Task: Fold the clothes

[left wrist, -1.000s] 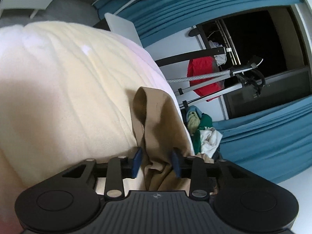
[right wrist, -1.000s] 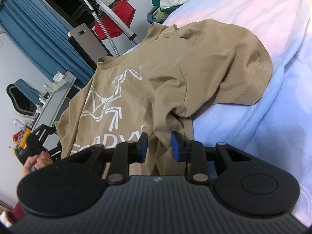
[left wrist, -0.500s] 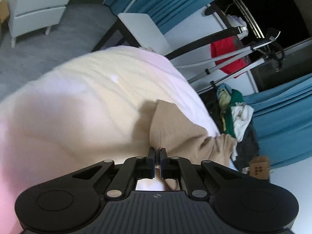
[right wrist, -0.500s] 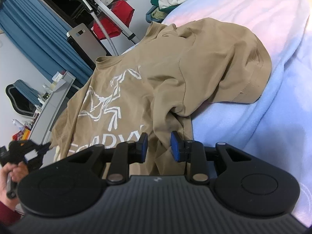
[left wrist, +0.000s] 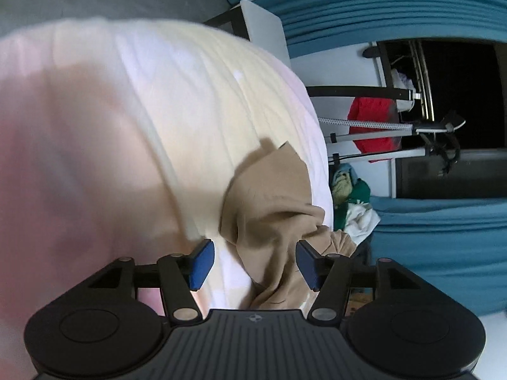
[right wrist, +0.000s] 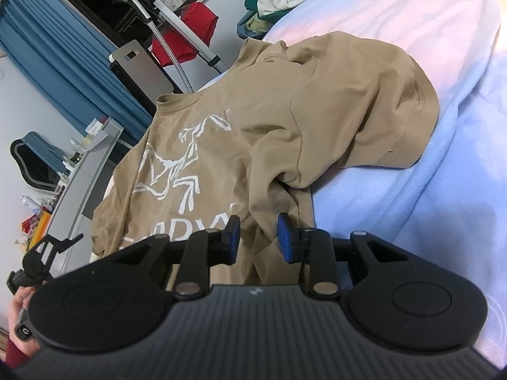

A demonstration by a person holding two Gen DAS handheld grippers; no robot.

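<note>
Only the right wrist view shows the tan T-shirt [right wrist: 279,133] whole, lying rumpled on the pastel blanket [right wrist: 437,171] with its white printed logo [right wrist: 177,164] up, while the left wrist view catches just a bunched sleeve [left wrist: 272,209] at the blanket's right edge. The left gripper [left wrist: 255,264] is spread wide with that sleeve lying between its blue pads, and the right gripper [right wrist: 258,237] is spread too, a fold of the shirt's near edge in the gap, not pinched. Far off stand blue curtains [left wrist: 412,9], a red garment [right wrist: 187,31] on a rack and a pile of clothes [left wrist: 351,209]; the person's left hand [right wrist: 19,313] shows at the right view's near-left corner.
</note>
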